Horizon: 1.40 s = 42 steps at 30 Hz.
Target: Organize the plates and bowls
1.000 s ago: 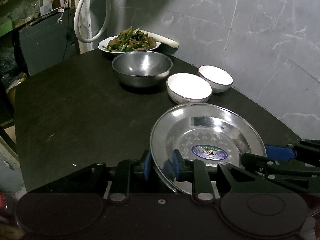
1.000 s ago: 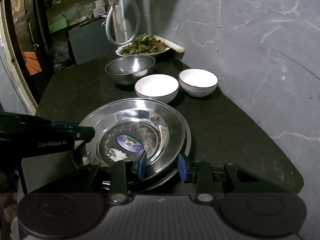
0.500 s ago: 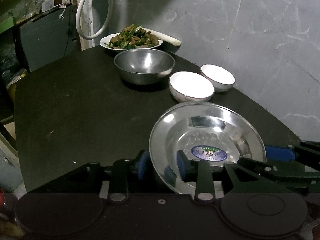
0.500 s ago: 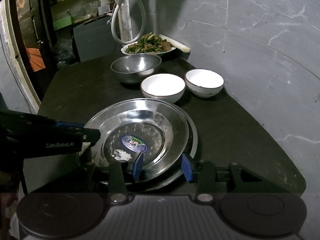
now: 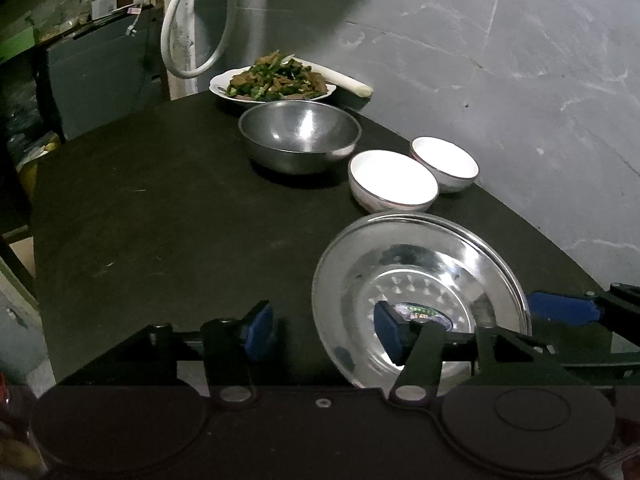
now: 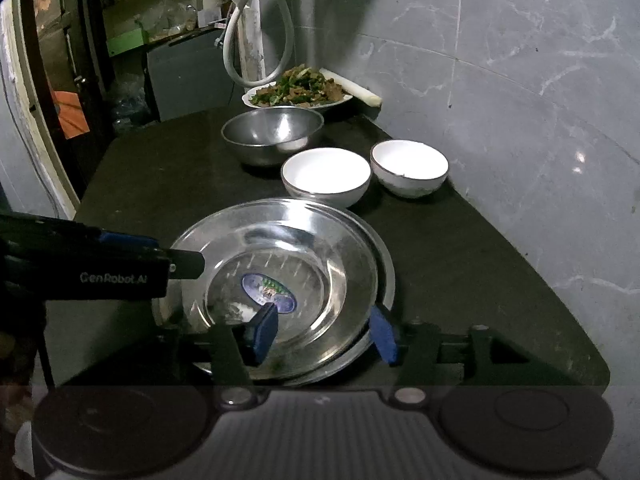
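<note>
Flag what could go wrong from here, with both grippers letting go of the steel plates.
1. The top steel plate sits off-centre on the lower plate, so it may rock or slide.
2. Both sets of jaws are opening with plate rim between them; the left gripper or right gripper might catch the rim when withdrawing.
3. The nearer white bowl looks very close to the stack; a nudge could knock it.

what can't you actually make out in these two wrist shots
- Near rim of the steel plates: both views, hidden behind the gripper bodies.
- Plate count: right view shows a second rim under the top one; any more unclear.
- Sticker text: too small, partly behind the right gripper pad.
- Shelf clutter, top left: dark, blurred.
- Left gripper: jaws opening, astride the rim.
</note>
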Each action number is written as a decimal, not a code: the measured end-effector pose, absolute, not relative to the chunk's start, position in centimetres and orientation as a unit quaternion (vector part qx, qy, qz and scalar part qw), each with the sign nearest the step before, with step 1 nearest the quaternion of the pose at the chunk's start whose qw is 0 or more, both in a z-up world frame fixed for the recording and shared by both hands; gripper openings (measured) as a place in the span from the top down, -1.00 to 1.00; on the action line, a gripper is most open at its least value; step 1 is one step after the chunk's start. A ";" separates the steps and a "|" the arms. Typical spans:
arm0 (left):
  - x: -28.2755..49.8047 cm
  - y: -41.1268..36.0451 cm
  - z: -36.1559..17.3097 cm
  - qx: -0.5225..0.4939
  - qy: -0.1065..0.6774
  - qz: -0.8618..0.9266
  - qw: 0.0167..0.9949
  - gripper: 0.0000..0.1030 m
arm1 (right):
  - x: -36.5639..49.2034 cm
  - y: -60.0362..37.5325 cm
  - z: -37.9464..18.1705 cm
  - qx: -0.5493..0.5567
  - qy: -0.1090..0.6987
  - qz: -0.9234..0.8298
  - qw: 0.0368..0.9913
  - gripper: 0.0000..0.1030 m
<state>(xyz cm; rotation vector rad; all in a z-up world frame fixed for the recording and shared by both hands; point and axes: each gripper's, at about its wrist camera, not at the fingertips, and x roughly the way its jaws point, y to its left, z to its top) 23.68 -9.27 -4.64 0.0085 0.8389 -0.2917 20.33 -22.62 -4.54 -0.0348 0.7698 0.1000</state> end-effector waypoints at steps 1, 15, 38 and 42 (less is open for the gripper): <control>23.7 -9.2 -4.6 0.002 0.406 -0.140 0.903 -0.25 | 20.3 -22.6 -4.5 -0.020 0.373 0.049 0.926 -0.19; 25.0 -7.6 -4.3 -0.015 0.395 -0.097 0.913 -0.98 | 21.2 -22.5 -4.3 -0.009 0.356 0.038 0.934 -0.97; 39.0 -2.2 -4.2 -0.116 0.356 -0.029 0.927 -0.98 | 33.2 -22.0 -3.0 -0.029 0.309 0.055 0.949 -0.99; 41.7 -3.0 -4.7 -0.119 0.362 -0.043 0.924 -0.98 | 36.9 -21.6 -3.3 -0.044 0.302 0.057 0.951 -0.97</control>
